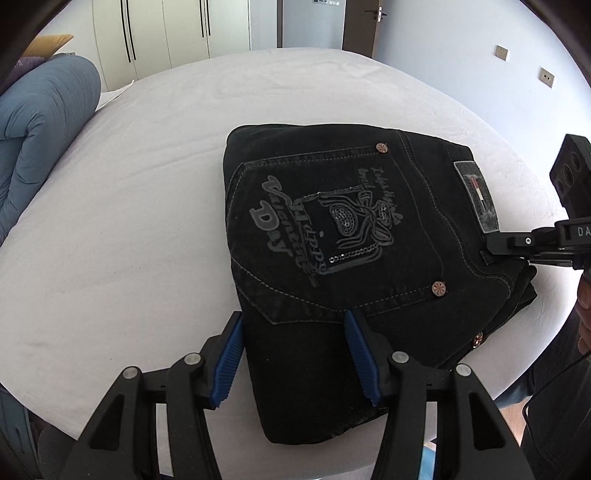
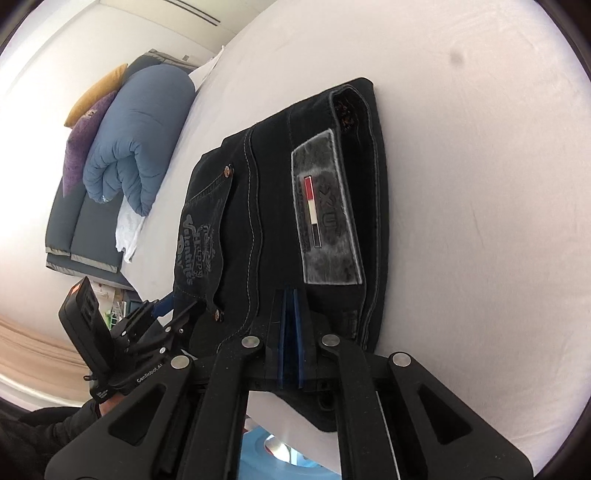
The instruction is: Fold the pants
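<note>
Black jeans (image 1: 332, 221) lie folded into a compact rectangle on the white bed sheet (image 1: 129, 221), back pocket with grey print facing up. My left gripper (image 1: 293, 314) is open, its blue pads straddling the near left corner of the fold; the left pad sits at the fold's edge and the right one over the cloth. In the right wrist view the jeans (image 2: 258, 221) show their grey waistband label (image 2: 327, 214). My right gripper (image 2: 291, 292) is shut, pads together, tips against the waistband just below that label. From the left view the right gripper (image 1: 489, 249) touches the waistband's right edge.
A rolled blue duvet (image 1: 40, 122) lies at the bed's left side, with purple (image 2: 79, 147) and yellow pillows behind it. Wardrobe doors (image 1: 166, 29) and a door stand beyond the bed. The bed's near edge runs just under both grippers. A hand (image 1: 585, 295) shows at the right.
</note>
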